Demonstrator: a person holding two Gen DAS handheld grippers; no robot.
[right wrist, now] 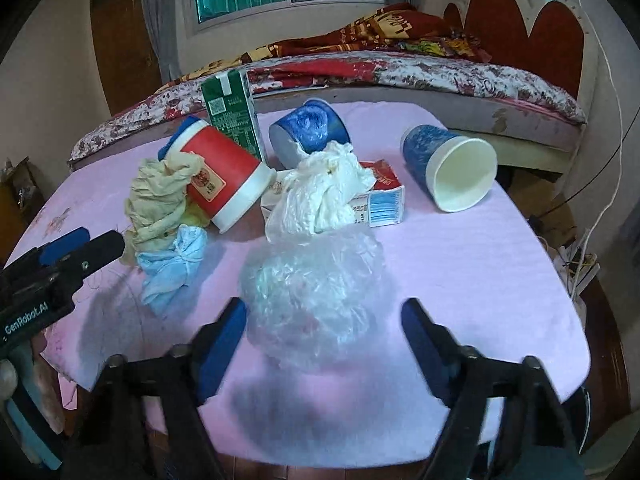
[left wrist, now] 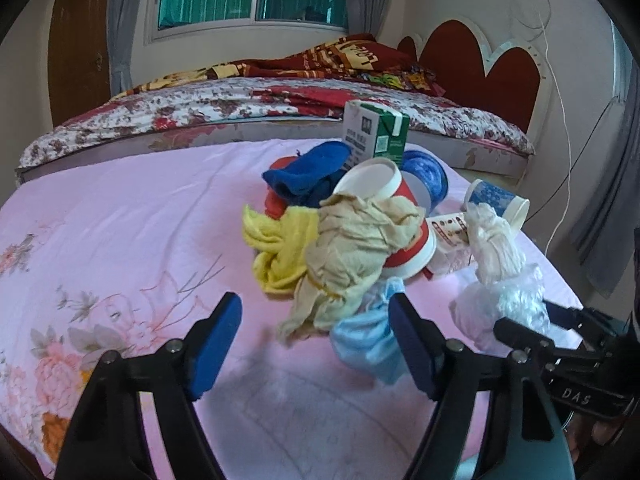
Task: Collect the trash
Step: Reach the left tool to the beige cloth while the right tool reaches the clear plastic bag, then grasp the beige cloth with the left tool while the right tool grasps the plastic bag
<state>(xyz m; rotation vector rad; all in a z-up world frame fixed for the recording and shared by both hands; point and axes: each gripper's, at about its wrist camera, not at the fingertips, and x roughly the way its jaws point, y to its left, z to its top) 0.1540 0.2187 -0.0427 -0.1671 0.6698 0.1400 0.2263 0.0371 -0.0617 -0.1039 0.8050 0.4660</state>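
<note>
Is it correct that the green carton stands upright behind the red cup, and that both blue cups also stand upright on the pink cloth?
Not quite. The green carton does stand upright behind the red cup, but both blue cups lie tipped on their sides on the pink cloth. The right wrist view shows this best.

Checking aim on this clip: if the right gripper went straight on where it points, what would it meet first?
Most likely the crumpled clear plastic bag, lying on the pink cloth between and just past the open right gripper fingers; depth is uncertain.
</note>
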